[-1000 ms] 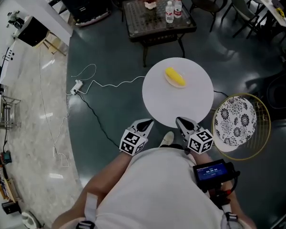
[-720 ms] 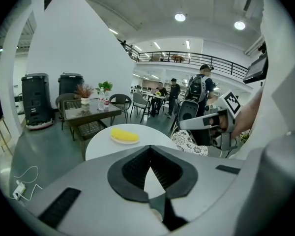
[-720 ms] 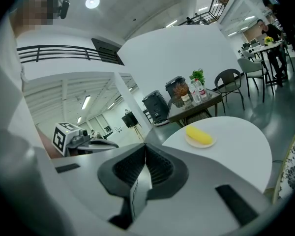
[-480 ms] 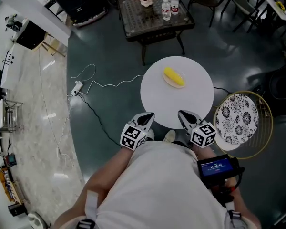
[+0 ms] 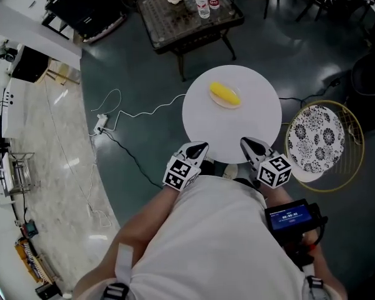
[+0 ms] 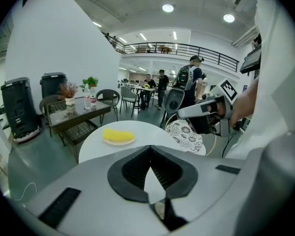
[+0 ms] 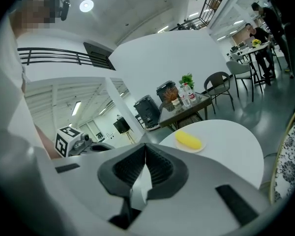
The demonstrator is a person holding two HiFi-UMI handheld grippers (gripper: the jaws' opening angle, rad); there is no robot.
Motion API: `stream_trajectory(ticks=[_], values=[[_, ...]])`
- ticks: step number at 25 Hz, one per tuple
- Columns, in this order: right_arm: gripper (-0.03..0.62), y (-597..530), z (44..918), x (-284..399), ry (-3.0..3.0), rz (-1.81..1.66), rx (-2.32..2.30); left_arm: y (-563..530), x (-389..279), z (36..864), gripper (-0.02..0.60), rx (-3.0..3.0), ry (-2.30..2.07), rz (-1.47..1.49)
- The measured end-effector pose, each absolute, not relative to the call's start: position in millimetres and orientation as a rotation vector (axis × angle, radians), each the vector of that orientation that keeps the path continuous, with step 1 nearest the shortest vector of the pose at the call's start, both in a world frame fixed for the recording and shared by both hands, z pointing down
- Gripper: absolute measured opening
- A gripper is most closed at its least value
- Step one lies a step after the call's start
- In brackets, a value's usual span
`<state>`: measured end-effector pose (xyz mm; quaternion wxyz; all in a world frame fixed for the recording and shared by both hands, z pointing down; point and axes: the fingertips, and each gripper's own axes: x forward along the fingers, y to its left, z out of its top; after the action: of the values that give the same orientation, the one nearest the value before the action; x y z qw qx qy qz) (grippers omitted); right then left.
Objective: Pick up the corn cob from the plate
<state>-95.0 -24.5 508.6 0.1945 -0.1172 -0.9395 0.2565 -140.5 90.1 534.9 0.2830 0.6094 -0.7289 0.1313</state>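
Left tongs [image 5: 199,149] and right tongs [image 5: 248,145], both pressed together and empty, have edged to my tabletop's [image 5: 257,116] near rim, so the corn [image 5: 225,94] at its far side is not yet within reach.

Table top [image 5: 253,127]: smooth, matt white; floor [image 5: 144,136]: dark, polished, with pale reflections. Corn cob [image 5: 225,94] near the table's far edge: yellow, smooth, slight sheen, plastic-looking; it lies on a pale matt plate [image 6: 119,142]. Left gripper [image 5: 202,146] and right gripper [image 5: 245,143]: matt grey plastic shells, black ribbed pads [image 6: 164,173], rubbery in look; cushion [image 5: 315,139] off the table's right edge: printed cloth on a gold-coloured metal wire chair [image 5: 347,170].
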Motion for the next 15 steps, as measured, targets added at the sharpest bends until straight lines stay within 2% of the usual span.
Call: stream_trajectory(ticks=[15], values=[[0.009, -64, 527, -126, -2.678, 0.766, 0.051, 15, -204, 551, 0.008, 1.957, -1.698, 0.568]])
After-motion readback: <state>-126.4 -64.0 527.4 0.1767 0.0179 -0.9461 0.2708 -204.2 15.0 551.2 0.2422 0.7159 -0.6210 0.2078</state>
